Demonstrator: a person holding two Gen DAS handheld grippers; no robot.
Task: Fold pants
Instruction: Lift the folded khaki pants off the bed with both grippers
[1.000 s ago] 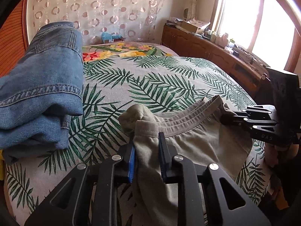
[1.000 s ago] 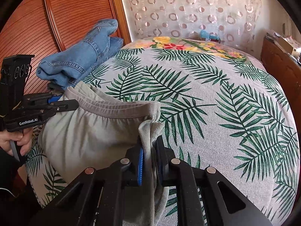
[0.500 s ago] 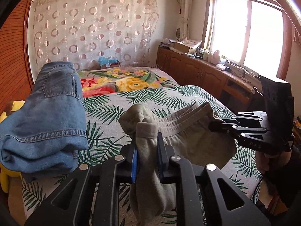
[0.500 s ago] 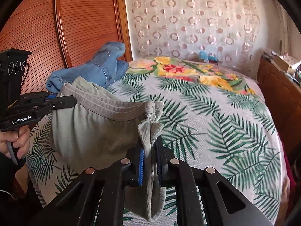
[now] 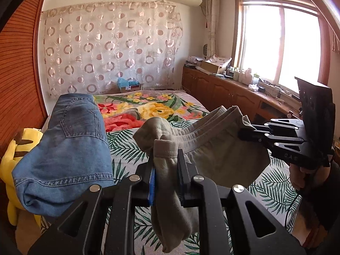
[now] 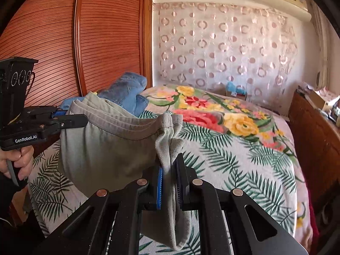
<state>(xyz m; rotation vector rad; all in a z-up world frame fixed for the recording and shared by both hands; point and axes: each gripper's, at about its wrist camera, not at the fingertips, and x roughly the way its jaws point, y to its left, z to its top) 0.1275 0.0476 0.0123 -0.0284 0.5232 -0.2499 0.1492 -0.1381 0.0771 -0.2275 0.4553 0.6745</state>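
Observation:
The grey-green pants (image 5: 221,155) hang in the air above the bed, held by the waistband between both grippers. My left gripper (image 5: 165,170) is shut on one end of the waistband; it also shows in the right wrist view (image 6: 70,120). My right gripper (image 6: 170,172) is shut on the other end; it shows in the left wrist view (image 5: 244,133). The pants (image 6: 110,148) sag between them, and the cloth below hangs out of sight.
Folded blue jeans (image 5: 65,150) lie at the bed's left, over a yellow plush toy (image 5: 12,163). The bed (image 6: 244,155) has a palm-leaf and flower cover. A wooden cabinet (image 5: 229,97) runs along the right under the window. A wooden wardrobe (image 6: 53,48) stands at the left.
Both grippers have lifted the pants up off the bed cover. The views have tilted upward, showing more of the wall and window.

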